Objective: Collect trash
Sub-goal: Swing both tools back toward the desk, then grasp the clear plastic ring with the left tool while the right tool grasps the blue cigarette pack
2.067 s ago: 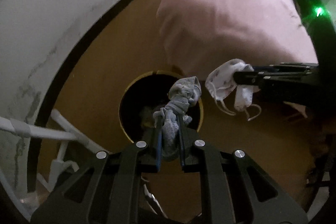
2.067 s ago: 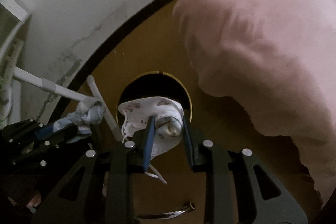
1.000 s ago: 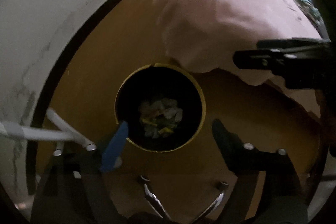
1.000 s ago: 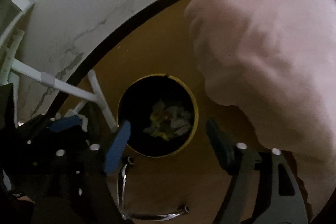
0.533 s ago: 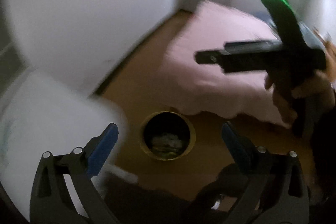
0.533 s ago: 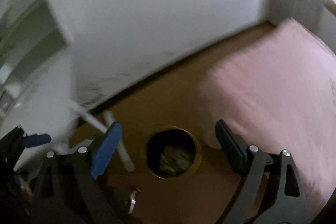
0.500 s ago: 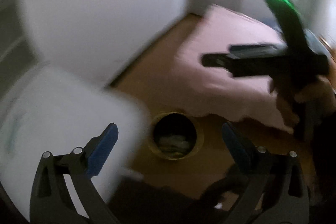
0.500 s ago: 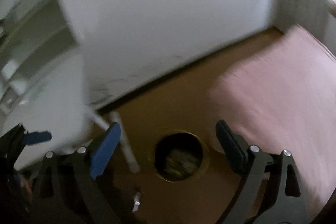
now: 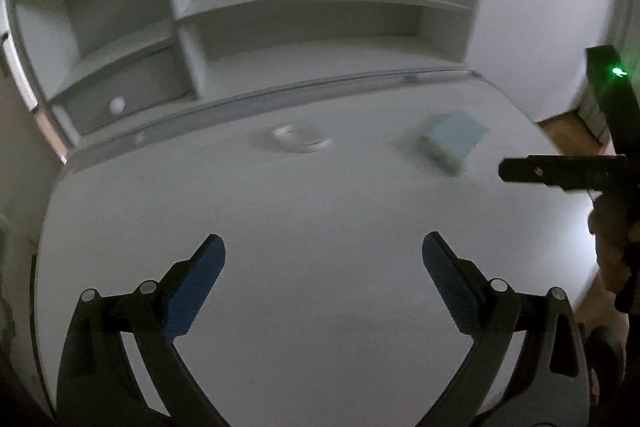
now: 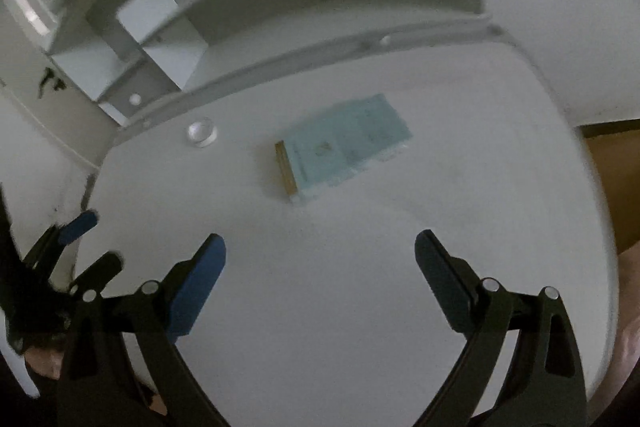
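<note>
My left gripper (image 9: pixel 323 253) is open and empty above a white desk (image 9: pixel 320 219). My right gripper (image 10: pixel 320 253) is open and empty above the same desk (image 10: pixel 360 267). The right gripper also shows at the right edge of the left wrist view (image 9: pixel 532 173), and the left gripper shows at the left edge of the right wrist view (image 10: pixel 86 239). A pale blue book (image 10: pixel 344 147) lies flat on the desk ahead of the right gripper; it also shows in the left wrist view (image 9: pixel 452 139). No trash and no bin are in view.
A small clear round dish (image 9: pixel 298 141) sits on the desk near its back edge, also seen in the right wrist view (image 10: pixel 202 131). White shelves (image 9: pixel 280 11) rise behind the desk. Wooden floor (image 10: pixel 612 167) shows past the desk's right edge.
Both grippers let their trash drop into the gold-rimmed bin on the floor, opened wide, then swung up from the bin to the white desk.
</note>
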### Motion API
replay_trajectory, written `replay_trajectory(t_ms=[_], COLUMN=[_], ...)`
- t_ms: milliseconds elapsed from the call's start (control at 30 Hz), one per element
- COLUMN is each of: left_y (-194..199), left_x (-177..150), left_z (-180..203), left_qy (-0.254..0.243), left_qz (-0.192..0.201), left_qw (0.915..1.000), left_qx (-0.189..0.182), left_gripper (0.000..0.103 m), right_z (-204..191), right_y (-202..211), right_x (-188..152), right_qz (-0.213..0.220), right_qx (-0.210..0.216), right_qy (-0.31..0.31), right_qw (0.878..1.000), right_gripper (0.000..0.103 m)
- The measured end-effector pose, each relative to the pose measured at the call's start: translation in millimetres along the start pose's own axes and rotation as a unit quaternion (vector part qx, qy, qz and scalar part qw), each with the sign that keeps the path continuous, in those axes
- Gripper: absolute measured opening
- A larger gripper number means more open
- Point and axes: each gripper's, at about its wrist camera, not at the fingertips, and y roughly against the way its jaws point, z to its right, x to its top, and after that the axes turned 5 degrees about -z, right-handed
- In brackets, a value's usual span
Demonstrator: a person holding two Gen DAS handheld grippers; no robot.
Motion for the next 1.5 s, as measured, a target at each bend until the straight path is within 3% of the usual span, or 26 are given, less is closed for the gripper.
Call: replay_trajectory(t_ms=[100,233,467,600,633,667,867,1133,1167,1233,1267,1300,1400,1500], left_y=[-16,-39,-67,-79,-82,-86,-117,-137,-137,-137,-134,-131,-117,-96], left_x=[5,16,47,64,67,70,91,96,96,93,93,92,88,82], left_z=[-21,-35,-44,-37,-35,-32,-13,-12,-11,-7,-6,-3,11,60], left_qy=[0.012,0.013,0.016,0.012,0.011,0.008,-0.033,0.004,0.007,0.004,0.003,0.003,0.009,-0.032], left_qz=[-0.01,-0.017,-0.026,-0.026,-0.027,-0.029,-0.045,-0.059,-0.058,-0.057,-0.052,-0.048,-0.046,-0.027], left_qw=[0.9999,0.9997,0.9995,0.9995,0.9995,0.9995,0.9984,0.9981,0.9981,0.9981,0.9984,0.9986,0.9989,0.9991], left_qx=[-0.003,-0.007,-0.013,-0.012,-0.011,-0.01,0.011,0.018,0.019,0.021,0.023,0.022,0.004,-0.01], left_gripper=[0.096,0.096,0.096,0.096,0.096,0.096,0.096,0.095,0.093,0.076,0.062,0.057,0.057,0.057], right_z=[0,-4,-34,-43,-44,-45,-30,8,15,24,30,32,59,99], right_y=[-29,-47,-72,-73,-73,-70,-30,25,32,42,47,48,77,109], right_x=[28,60,95,82,80,76,47,-1,-7,-17,-20,-25,-48,-74], right_qz=[-0.029,-0.031,-0.038,-0.023,-0.018,-0.009,0.009,0.032,0.035,0.041,0.045,0.051,0.072,0.098], right_qx=[-0.015,-0.038,-0.069,-0.112,-0.127,-0.141,-0.094,-0.065,-0.064,-0.066,-0.067,-0.069,-0.079,-0.094], right_qy=[-0.021,-0.021,0.028,0.066,0.075,0.084,0.091,0.073,0.069,0.062,0.056,0.05,0.03,-0.006], right_qw=[0.999,0.999,0.997,0.991,0.989,0.986,0.991,0.995,0.995,0.995,0.995,0.995,0.994,0.991], right_gripper=[0.092,0.093,0.093,0.087,0.078,0.058,0.058,0.058,0.058,0.058,0.058,0.058,0.058,0.058])
